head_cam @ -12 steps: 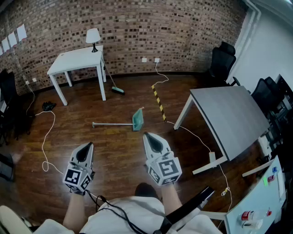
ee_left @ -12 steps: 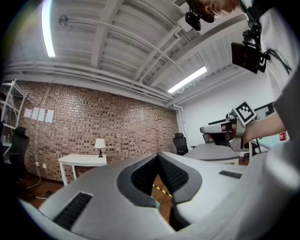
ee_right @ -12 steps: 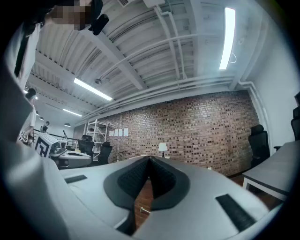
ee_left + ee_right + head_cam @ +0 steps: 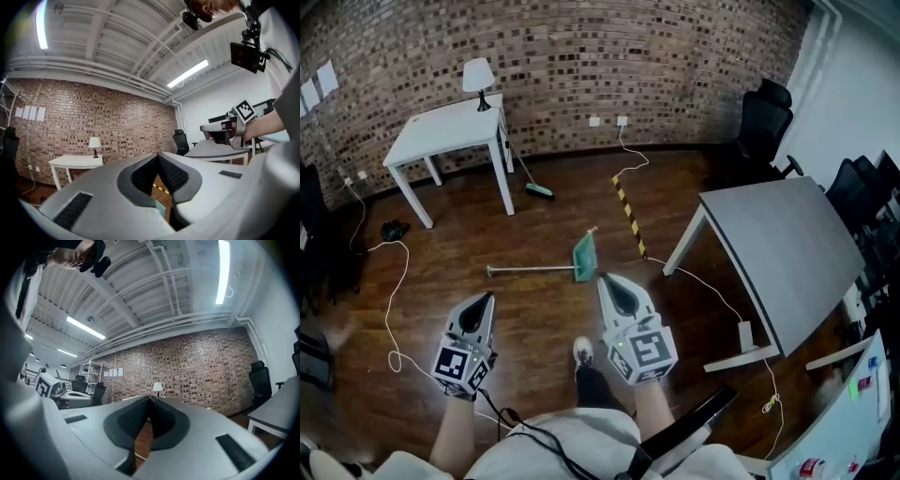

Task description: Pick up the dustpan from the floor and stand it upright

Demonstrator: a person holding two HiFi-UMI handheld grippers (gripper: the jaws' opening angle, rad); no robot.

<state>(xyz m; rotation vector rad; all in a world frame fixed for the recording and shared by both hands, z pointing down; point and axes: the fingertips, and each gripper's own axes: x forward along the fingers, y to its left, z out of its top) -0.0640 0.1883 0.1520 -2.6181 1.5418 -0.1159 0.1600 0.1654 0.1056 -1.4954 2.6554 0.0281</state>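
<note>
The teal dustpan [image 4: 584, 253] lies flat on the wooden floor, its long grey handle [image 4: 530, 270] pointing left. In the head view both grippers are held level above the floor, short of it. The right gripper [image 4: 605, 279] has its tips just below the pan. The left gripper [image 4: 483, 300] is further left, below the handle's end. Each pair of jaws meets at the tips with nothing between them, as the left gripper view [image 4: 158, 155] and the right gripper view [image 4: 149, 400] also show. A sliver of teal dustpan [image 4: 162, 210] peeps under the left jaws.
A white table [image 4: 441, 131] with a lamp [image 4: 475, 77] stands at the brick wall, a broom [image 4: 536, 189] leaning beside it. A grey desk [image 4: 778, 248] and black chairs [image 4: 764, 122] fill the right. A white cable [image 4: 391, 300] and a yellow-black strip [image 4: 628, 216] lie on the floor.
The person has stepped forward: a shoe now shows below the grippers, and the dustpan sits slightly nearer the right gripper's tips. Both grippers keep their pose, shut.
</note>
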